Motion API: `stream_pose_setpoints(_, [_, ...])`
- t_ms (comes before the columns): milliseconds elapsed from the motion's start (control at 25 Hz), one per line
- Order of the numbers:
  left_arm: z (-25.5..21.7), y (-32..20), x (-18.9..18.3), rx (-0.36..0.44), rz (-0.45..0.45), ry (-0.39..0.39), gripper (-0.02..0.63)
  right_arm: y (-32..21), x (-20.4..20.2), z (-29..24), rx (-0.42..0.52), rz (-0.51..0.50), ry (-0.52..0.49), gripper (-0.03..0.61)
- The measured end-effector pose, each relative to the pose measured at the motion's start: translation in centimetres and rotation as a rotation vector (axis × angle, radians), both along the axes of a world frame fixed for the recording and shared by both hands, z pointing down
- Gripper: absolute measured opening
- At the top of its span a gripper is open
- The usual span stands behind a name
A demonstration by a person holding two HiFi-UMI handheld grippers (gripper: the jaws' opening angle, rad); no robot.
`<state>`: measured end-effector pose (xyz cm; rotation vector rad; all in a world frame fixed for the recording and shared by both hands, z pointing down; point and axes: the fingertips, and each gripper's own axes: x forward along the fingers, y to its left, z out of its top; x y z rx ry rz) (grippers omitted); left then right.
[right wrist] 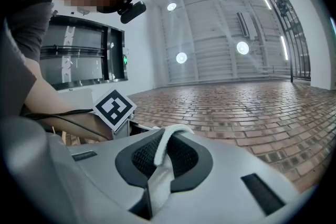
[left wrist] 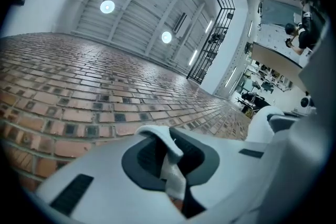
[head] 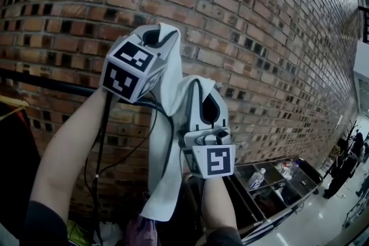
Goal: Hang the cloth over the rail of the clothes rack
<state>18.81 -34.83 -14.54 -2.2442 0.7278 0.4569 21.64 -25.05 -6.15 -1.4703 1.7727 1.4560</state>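
Folds of cloth (head: 163, 184) clamped in two sets of jaws, high before brick wall (head: 277, 37)

Both tools were raised in front of the wall, side by side and near each other. The left gripper (head: 154, 37) stood the higher of the two, its marker cube (head: 128, 69) turned toward the head camera. Its jaws were clenched on a bunched fold of the white cloth, and in the left gripper view that fold stuck up past the dark pads (left wrist: 143, 157) and curled over at the top. The right gripper (head: 207, 108) sat lower and to the right. It, too, was clamped on the cloth: in the right gripper view a narrow white ridge ran up between its ribbed pads (right wrist: 140, 157) and bent over to the right.

From the left gripper the fabric dropped down between the two tools. Another part draped over the top of the right gripper, and a long tail hung loose below them, ending beside the person's right forearm (head: 218, 204). Black cables (head: 99, 147) trailed down along the left forearm.

A black rail (head: 40, 81) crossed the left of the head view, lower than the left gripper and off to its left. The cloth did not touch it. Dark garments (head: 14, 164) hung under that rail.

At the lower right stood a metal trough with compartments (head: 300, 184), with a clear bottle (head: 257, 178) lying in one of them. Farther right a person (head: 346, 165) stood on the glossy floor.
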Motion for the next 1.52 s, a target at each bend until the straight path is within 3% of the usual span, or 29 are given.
stream_pose_setpoints(280, [-2.1,-2.5,-3.5,-0.065,0.022,0.037,0.038,0.2,-3.1,-2.4,0.011,-0.034,-0.007,0.044])
stream_pose_setpoints(440, [-2.6,-4.7,-5.4,-0.109,0.006,0.073,0.038,0.7,-5.3,-3.7,0.039,-0.137,-0.006,0.044])
stream_pose_setpoints(840, [-1.9,-7.2,-16.0,-0.094,-0.219,0.161,0.038,0.7,-10.0,-1.1,0.001,-0.258,0.046,0.044])
stream_pose_setpoints(960, [-1.5,-6.9,-20.5,-0.100,-0.231,0.202,0.038,-0.2,-11.3,-0.5,-0.027,-0.267,0.041,0.044])
stream_pose_setpoints(1160, [-0.1,-5.7,-25.3,-0.052,-0.253,0.115,0.038,-1.9,-11.8,-0.5,-0.052,-0.307,-0.095,0.044])
stream_pose_setpoints(1280, [0.2,-5.8,-27.2,-0.033,-0.245,0.073,0.038,-2.3,-12.9,-0.9,-0.032,-0.312,-0.124,0.044])
stream_pose_setpoints(1520, [-0.6,-9.3,-31.5,-0.081,-0.250,0.122,0.038,-3.0,-16.5,-1.3,-0.043,-0.340,-0.098,0.044])
